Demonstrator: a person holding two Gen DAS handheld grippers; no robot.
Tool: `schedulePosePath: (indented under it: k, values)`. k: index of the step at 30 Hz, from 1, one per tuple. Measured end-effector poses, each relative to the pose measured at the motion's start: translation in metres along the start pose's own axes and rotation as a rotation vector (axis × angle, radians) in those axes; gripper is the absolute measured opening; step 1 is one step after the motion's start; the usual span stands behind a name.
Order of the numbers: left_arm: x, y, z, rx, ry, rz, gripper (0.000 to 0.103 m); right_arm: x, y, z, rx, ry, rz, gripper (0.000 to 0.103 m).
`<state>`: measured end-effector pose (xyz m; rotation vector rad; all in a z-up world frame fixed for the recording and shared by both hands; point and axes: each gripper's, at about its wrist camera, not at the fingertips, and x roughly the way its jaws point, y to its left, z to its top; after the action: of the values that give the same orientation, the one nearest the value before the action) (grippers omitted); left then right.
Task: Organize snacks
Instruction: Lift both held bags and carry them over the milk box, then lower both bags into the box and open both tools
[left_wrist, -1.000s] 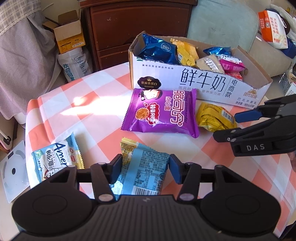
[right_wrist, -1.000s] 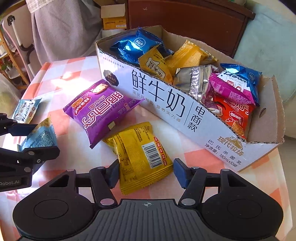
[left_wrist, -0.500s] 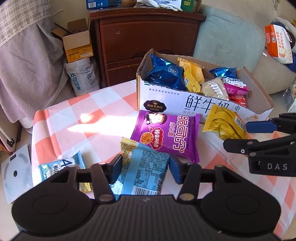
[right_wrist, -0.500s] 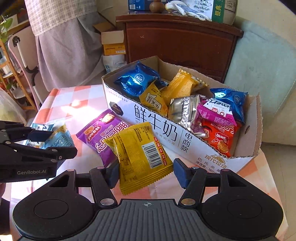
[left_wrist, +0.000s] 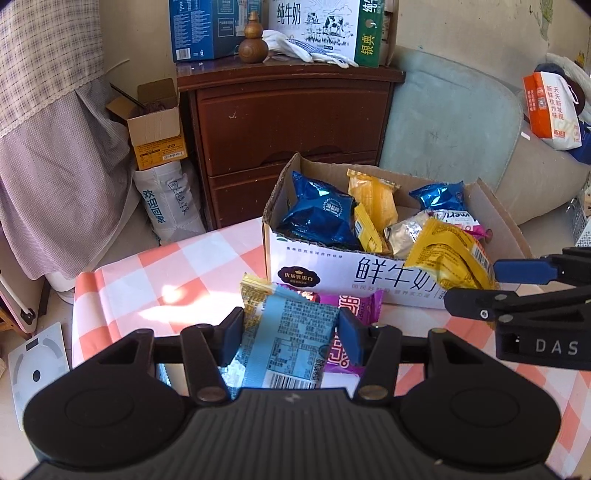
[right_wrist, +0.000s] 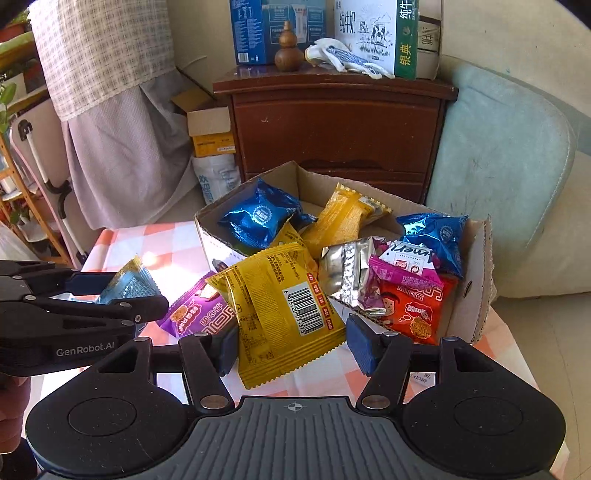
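left gripper (left_wrist: 291, 334): jaws clamped on a light-blue snack packet (left_wrist: 284, 343), pads pressing both side edges, packet held clear of the tabletop w/ barcode end toward the camera. right gripper (right_wrist: 291, 341): clenched on a yellow snack packet (right_wrist: 280, 314), barcode face up, also off the table; in the left wrist view the same packet hangs in front of the box's printed front wall. both tools side by side, near each other, not touching. cardboard box (left_wrist: 332, 273) sits on the pink-and-white checked tablecloth (left_wrist: 155, 277), top open, approx. full: two dark-blue packets, orange-yellow packets, a silver one, a magenta one, a red one (right_wrist: 413, 306) at the right end. purple snack packet (right_wrist: 199, 314) lies flat on the cloth just in front of the box, below and between the two held packets. behind the table: brown wooden cabinet (left_wrist: 288, 122) w/ milk cartons, a small wooden gourd and a glove on top; pale-blue sofa to the right; small open carton on the floor to the left. part of a hand visible at lower left edge of right wrist view.
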<state>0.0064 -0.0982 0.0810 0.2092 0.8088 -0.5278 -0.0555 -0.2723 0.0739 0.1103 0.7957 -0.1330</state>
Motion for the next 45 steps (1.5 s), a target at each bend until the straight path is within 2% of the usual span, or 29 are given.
schedulePosePath:
  k: [14,19,34,36,39,40,41,45]
  values:
    - [0.005,-0.01,0.039,-0.004,-0.081,-0.019,0.053,-0.021,-0.036,0.021,0.155,-0.097,-0.077,0.06]
    - [0.015,-0.016,0.051,-0.011,-0.087,-0.052,0.053,-0.027,-0.051,0.028,0.247,-0.137,-0.099,0.06]
    - [0.061,-0.046,0.085,-0.027,-0.088,-0.125,0.053,-0.001,-0.07,0.033,0.403,-0.114,-0.171,0.06]
    - [0.069,-0.051,0.089,-0.028,-0.098,-0.138,0.056,0.005,-0.075,0.034,0.433,-0.116,-0.182,0.06]
    - [0.078,-0.057,0.089,-0.025,-0.117,-0.135,0.076,0.017,-0.083,0.033,0.473,-0.102,-0.17,0.063]
    - [0.078,-0.057,0.089,-0.029,-0.124,-0.128,0.085,0.019,-0.086,0.032,0.493,-0.092,-0.176,0.063]
    - [0.078,-0.057,0.089,-0.038,-0.13,-0.121,0.088,0.02,-0.088,0.031,0.51,-0.087,-0.177,0.063]
    - [0.071,-0.053,0.094,-0.046,-0.143,-0.114,0.088,0.018,-0.09,0.03,0.518,-0.094,-0.171,0.063]
